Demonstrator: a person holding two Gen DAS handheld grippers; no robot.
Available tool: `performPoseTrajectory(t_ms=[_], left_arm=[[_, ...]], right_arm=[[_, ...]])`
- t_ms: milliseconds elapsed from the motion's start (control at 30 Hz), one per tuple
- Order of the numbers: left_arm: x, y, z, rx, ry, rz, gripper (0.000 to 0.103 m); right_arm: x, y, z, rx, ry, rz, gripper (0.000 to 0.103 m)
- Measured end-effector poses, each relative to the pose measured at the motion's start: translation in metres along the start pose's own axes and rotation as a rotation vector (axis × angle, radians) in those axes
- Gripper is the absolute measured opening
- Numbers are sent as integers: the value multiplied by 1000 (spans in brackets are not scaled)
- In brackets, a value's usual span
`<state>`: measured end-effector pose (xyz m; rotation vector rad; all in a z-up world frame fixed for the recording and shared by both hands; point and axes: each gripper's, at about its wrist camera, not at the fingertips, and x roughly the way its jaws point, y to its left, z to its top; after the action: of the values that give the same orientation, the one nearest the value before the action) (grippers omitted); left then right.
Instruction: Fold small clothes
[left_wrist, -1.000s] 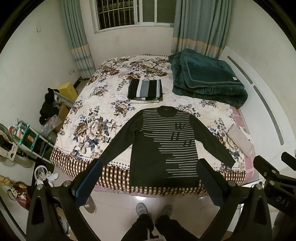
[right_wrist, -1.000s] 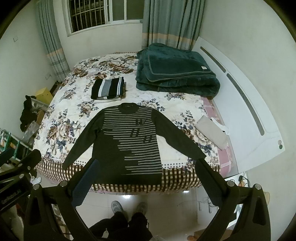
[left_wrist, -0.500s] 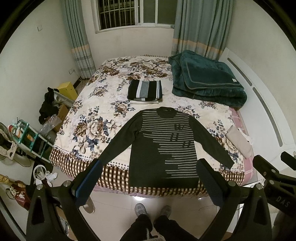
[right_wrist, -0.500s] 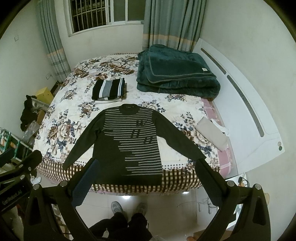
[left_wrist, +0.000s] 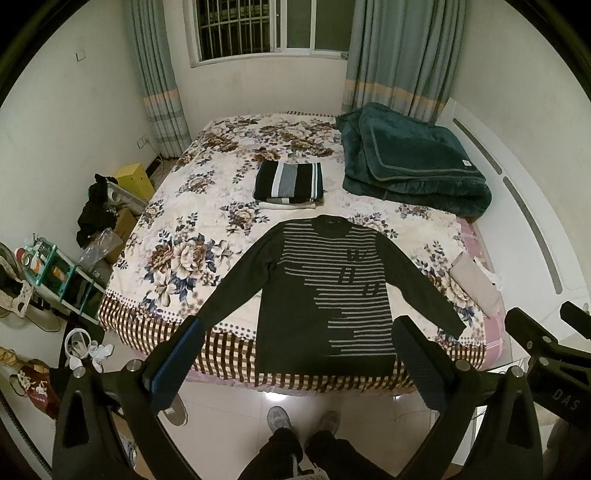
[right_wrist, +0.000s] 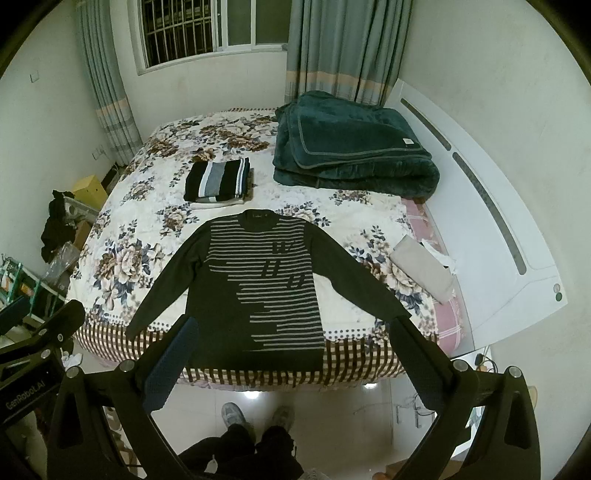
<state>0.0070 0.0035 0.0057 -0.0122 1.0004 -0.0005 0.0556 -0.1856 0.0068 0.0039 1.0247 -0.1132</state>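
Observation:
A dark sweater with grey stripes (left_wrist: 328, 295) lies flat on the flowered bed, sleeves spread, its hem at the near bed edge; it also shows in the right wrist view (right_wrist: 266, 288). My left gripper (left_wrist: 299, 362) is open and empty, held above the floor in front of the bed. My right gripper (right_wrist: 291, 358) is open and empty too, beside it to the right. A folded striped garment (left_wrist: 290, 181) sits on a pale folded one behind the sweater's collar, also in the right wrist view (right_wrist: 218, 181).
A folded teal blanket (left_wrist: 410, 166) lies at the bed's far right. A beige pouch (left_wrist: 476, 288) sits at the right edge. The white headboard (right_wrist: 491, 236) runs along the right. Clutter and a rack (left_wrist: 55, 273) stand left of the bed. The person's feet (left_wrist: 303, 424) are below.
Both grippers have drifted slightly; the view has shifted a little. Nothing on the bed has moved.

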Motion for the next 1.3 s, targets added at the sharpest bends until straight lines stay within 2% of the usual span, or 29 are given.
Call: performPoseTrajectory(t_ms=[933, 1000, 1300], left_arm=[[1, -9, 16, -2, -6, -9, 103], [-4, -12, 25, -4, -7, -9, 103], [-4, -12, 23, -5, -10, -11, 103]], right_arm=[[-1, 1, -1, -1, -10, 0, 103], [-19, 7, 21, -3, -9, -1, 103], [-17, 6, 18, -2, -11, 1, 103]])
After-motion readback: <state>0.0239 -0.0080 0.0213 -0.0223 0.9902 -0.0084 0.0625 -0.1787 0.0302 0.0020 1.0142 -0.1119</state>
